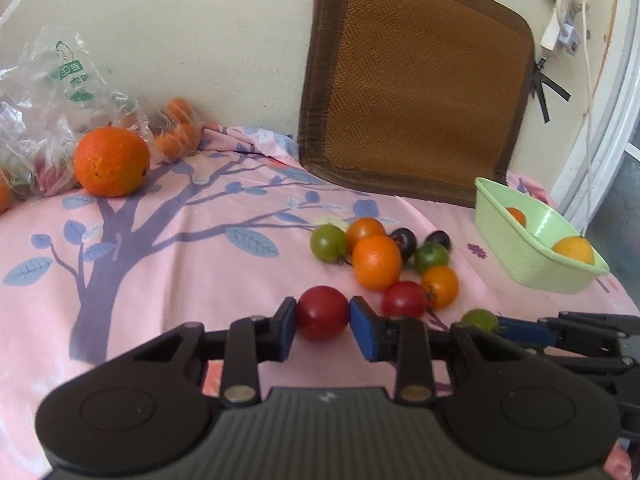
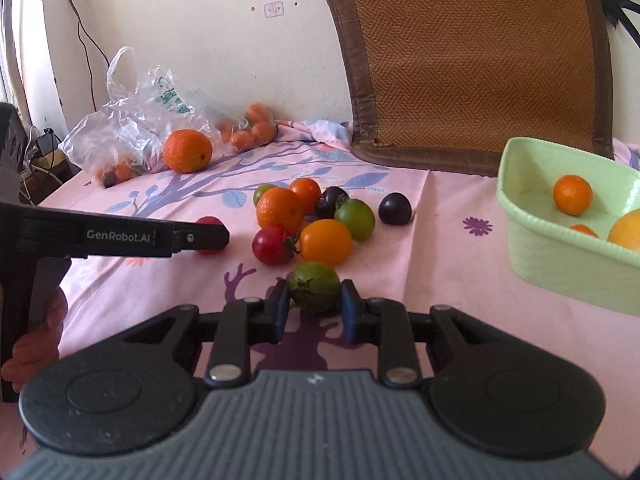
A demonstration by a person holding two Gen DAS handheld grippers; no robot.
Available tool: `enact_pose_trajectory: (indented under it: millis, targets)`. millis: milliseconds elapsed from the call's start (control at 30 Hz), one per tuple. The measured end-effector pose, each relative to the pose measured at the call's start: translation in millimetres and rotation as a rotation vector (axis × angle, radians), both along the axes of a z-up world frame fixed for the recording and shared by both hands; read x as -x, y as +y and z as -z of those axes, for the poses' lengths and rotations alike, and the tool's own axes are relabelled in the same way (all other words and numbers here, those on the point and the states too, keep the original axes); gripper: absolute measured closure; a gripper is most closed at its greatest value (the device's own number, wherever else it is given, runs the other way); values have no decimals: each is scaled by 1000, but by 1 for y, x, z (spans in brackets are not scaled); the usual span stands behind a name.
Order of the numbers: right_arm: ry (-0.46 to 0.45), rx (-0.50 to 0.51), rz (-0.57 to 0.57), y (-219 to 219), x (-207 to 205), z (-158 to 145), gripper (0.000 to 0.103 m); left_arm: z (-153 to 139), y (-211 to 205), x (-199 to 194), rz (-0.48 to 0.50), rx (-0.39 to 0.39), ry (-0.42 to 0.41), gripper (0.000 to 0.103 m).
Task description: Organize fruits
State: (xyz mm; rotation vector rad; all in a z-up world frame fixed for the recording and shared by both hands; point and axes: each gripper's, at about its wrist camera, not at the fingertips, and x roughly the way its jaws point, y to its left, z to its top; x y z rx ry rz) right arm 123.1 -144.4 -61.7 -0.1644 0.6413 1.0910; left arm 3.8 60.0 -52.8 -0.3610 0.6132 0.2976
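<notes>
Left wrist view: the left gripper (image 1: 323, 318) clamps a red tomato (image 1: 322, 312) on the pink tree-print cloth (image 1: 180, 248). The right gripper (image 2: 314, 304) has both pads against a green tomato (image 2: 314, 286), low over the cloth. Beyond lies a cluster of orange, red, green and dark fruits (image 2: 316, 220), near a green basket (image 2: 532, 248) that holds oranges. Farther back, a large orange (image 1: 111, 161) rests against a plastic bag (image 1: 48, 92). A woven mat (image 1: 420, 88) leans on the cream wall (image 1: 180, 32).

Glossy red tomato (image 1: 322, 318), matt plastic basket (image 1: 516, 256), crinkled plastic bag (image 1: 44, 92).
</notes>
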Motion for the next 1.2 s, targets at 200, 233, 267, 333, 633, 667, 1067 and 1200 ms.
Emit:
enact_pose_trajectory:
  millis: [200,233,267,333,633,667,1067,1200]
  targets:
    - [-66,-20,80,-71,14,2,74,-3,-75,7,177,30,-22,73]
    - [-73,-20,100,-82,15,3,74,-5,-90,3,211,20,-22,73]
    - [-78,-21,121,-93,15,4,74,-7,-103,-1,244,9,-22,73]
    - [-80,-26,153,-111,13,6,73,-10,-128,-11,299,-14,-25,73]
    - [-80,-97,231,-146,-14,1,74,-22,-162,-58,382,-19,-4,73]
    - [-91,-121,237,-147,-20,-6,74,-29,-158,-63,378,-14,-15,73]
    - [-237,-115,288,-96,-125,-27,73,-52,-114,-200,309,41,19,73]
    - [-207,-78,295,-90,-141,-18,73,-34,-114,-219,290,39,46,73]
